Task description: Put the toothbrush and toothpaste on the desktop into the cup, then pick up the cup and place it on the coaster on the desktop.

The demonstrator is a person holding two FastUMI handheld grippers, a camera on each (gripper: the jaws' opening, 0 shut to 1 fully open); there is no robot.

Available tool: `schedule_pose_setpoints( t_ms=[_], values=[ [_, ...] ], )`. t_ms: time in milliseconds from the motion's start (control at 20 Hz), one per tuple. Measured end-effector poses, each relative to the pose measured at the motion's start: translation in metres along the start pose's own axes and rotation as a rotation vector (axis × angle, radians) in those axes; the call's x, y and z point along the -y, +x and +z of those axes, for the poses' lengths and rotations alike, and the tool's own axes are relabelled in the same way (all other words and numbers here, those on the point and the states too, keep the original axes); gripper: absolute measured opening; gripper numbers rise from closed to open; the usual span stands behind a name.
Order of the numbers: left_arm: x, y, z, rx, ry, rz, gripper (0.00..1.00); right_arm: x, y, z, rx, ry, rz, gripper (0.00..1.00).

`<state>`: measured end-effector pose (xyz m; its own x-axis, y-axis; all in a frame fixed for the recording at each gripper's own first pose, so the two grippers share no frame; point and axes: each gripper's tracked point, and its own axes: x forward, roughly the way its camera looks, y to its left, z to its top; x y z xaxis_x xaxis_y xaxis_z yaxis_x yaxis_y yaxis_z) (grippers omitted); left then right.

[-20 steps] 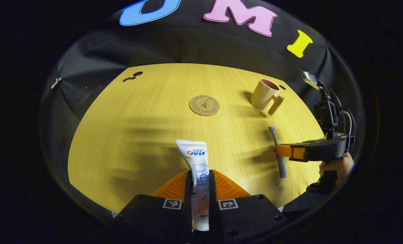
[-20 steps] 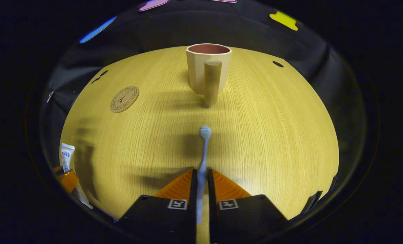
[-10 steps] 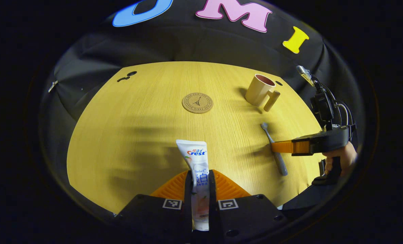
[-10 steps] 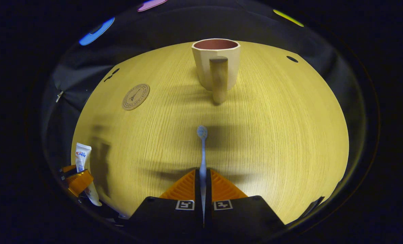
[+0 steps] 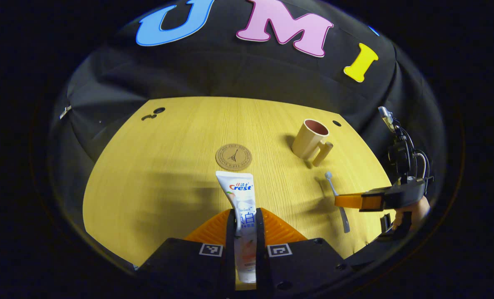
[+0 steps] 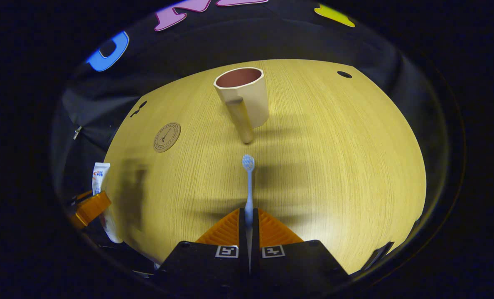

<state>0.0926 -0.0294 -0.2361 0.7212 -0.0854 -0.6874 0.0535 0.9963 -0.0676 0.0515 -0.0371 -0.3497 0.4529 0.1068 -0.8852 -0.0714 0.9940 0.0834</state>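
Observation:
My left gripper (image 5: 245, 218) is shut on a white toothpaste tube (image 5: 240, 195) that sticks out forward above the wooden desktop (image 5: 168, 166). My right gripper (image 6: 249, 216) is shut on a light blue toothbrush (image 6: 249, 178), bristles pointing ahead, held off the desktop. The beige cup (image 6: 243, 97) with a pink inside stands upright beyond the brush, handle toward me. The round cork coaster (image 6: 166, 137) lies left of the cup. In the left gripper view the cup (image 5: 309, 139), coaster (image 5: 233, 157), toothbrush (image 5: 334, 193) and right gripper (image 5: 344, 201) show to the right.
A hand (image 5: 413, 211) holds the right gripper near the desktop's right edge. Small dark holes (image 5: 154, 113) sit at the far left corner of the desktop, and another hole (image 6: 344, 74) behind the cup. Black cloth walls surround the desktop.
Both grippers have risen with their loads. The toothbrush left the desktop. The right gripper has turned, so the cup now sits slightly left of the brush.

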Motion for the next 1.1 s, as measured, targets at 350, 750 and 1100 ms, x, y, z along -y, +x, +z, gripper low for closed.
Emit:
schedule_pose_setpoints(
  t_ms=[350,750,1100],
  values=[
    [0.049,0.009,0.098,0.170,0.017,-0.043,0.24,0.028,-0.029,0.012,0.045,0.039,0.045,0.05],
    [0.115,0.044,0.199,0.339,0.065,-0.129,0.24,0.084,-0.059,0.016,0.089,0.062,0.046,0.05],
    [0.176,0.084,0.238,0.476,0.064,-0.280,0.24,0.127,-0.067,0.011,0.076,0.143,0.041,0.05]
  ],
)
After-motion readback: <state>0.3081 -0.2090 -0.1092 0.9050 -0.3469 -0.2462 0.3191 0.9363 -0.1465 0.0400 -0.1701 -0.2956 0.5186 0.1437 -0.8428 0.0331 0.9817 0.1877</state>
